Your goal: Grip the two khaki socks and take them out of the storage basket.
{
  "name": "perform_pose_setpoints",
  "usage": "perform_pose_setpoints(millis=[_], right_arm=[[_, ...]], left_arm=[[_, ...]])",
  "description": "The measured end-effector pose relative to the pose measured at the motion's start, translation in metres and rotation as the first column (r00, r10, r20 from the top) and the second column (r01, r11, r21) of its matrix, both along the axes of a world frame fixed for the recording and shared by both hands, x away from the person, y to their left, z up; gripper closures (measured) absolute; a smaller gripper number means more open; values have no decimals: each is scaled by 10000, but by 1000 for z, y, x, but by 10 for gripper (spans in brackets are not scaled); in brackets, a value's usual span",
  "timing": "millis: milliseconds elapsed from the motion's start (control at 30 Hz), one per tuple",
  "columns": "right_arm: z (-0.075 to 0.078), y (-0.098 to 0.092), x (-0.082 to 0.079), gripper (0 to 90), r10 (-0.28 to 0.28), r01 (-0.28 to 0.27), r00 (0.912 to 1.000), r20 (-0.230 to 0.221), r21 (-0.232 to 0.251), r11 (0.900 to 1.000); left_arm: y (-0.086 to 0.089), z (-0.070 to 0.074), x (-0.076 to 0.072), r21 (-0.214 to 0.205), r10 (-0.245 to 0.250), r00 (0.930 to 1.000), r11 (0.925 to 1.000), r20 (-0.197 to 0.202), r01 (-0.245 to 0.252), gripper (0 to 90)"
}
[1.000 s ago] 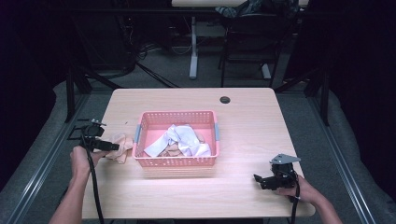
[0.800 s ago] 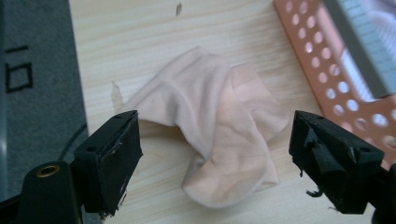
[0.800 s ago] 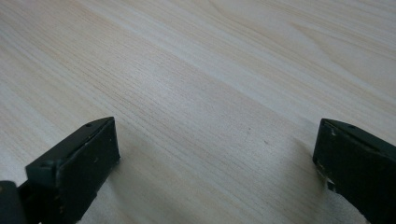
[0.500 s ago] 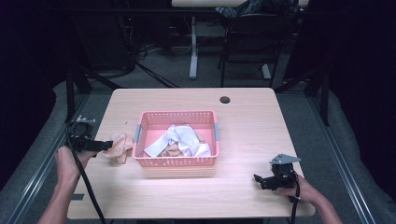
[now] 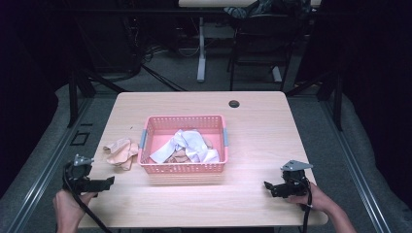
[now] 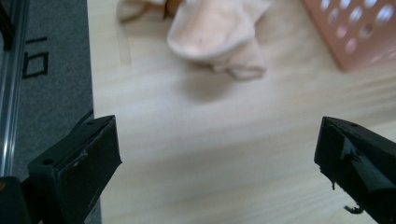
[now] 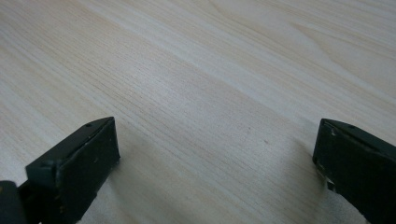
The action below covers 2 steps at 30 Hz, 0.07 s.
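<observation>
My left gripper [image 5: 104, 183] has let go and pulled back to the counter's [image 5: 252, 126] near-left corner, fingers wide and empty, the peach cloth [image 5: 120, 152] dropped beside the basket [image 5: 182, 168], while my right gripper [image 5: 270, 186] waits open.

Table [image 5: 252, 194]: pale wood-grain top, rounded corners, a dark round grommet [image 5: 234, 103] near its far edge. It carried a pink perforated basket [image 5: 183, 167] centrally, with a crumpled peach cloth [image 5: 120, 152] just beside the basket's left end.
</observation>
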State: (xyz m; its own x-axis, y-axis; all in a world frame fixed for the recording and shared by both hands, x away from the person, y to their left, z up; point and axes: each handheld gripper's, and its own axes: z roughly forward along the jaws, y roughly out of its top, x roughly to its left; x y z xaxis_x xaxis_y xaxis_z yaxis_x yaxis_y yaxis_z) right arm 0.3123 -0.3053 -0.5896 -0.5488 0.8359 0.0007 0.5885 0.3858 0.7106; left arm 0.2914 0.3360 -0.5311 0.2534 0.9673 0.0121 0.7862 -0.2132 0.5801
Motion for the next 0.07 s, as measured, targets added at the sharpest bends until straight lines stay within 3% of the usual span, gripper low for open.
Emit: perform_pose_setpoints(millis=[67], right_arm=[[0, 0, 0, 0, -25, 25, 10000, 12, 43, 10000]], left_arm=[[2, 0, -1, 54, 37, 10000, 10000, 30, -37, 0]])
